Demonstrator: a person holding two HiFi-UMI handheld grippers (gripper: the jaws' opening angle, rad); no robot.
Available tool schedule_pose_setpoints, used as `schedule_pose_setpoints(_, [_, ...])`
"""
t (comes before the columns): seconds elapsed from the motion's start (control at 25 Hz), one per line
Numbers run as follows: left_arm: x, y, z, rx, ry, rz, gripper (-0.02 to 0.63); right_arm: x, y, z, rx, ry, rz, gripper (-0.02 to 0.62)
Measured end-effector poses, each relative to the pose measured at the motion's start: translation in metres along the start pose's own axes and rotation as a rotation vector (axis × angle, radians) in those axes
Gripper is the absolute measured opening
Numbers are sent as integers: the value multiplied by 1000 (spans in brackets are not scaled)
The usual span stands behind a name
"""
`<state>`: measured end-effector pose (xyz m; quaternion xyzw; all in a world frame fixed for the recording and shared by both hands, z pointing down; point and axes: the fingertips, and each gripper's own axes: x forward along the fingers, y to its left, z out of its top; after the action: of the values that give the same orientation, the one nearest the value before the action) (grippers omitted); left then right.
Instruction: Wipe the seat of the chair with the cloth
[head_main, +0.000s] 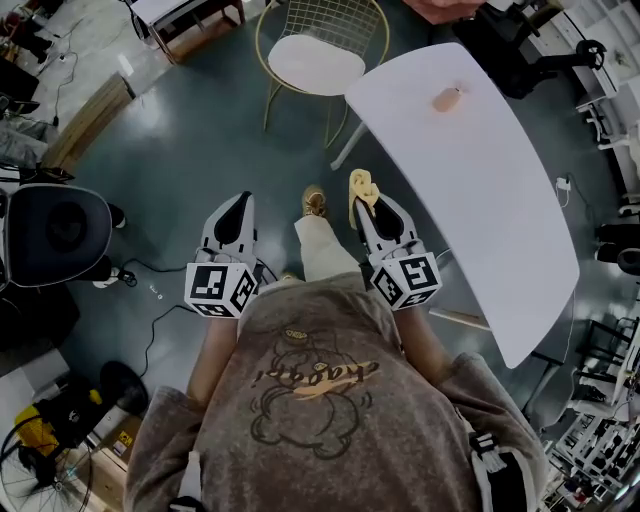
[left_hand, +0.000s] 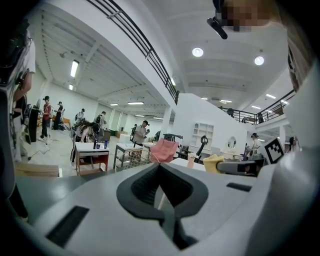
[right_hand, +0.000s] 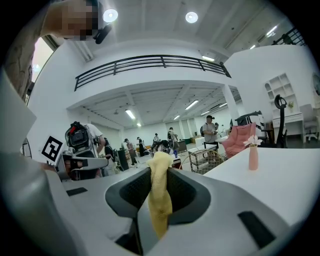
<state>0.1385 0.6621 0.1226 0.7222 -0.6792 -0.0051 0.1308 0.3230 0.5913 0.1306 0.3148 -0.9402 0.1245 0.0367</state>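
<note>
1. cloth (right_hand: 159, 195) pinched in right gripper (head_main: 368, 203) fingers; left gripper (head_main: 240, 200) fingers together, empty.
2. step: approach; chair (head_main: 318, 62) ahead, beside desk (head_main: 470, 180).
3. next: reach forward, lower cloth onto seat.

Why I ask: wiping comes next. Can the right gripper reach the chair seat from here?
Probably only after a step forward: the right gripper, shut on the cloth, is short of the chair seat, but bare floor lies between and the table stands aside.
</note>
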Motion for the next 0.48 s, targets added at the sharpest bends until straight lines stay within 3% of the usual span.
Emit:
schedule_pose_setpoints(0.24, [52,27,4,-5,9,-18,3,52,-24,4,4,3,-5,112])
schedule_pose_setpoints(0.48, [126,57,32,-2,4,-23,3,117,-69,32,15,-2,-19,112])
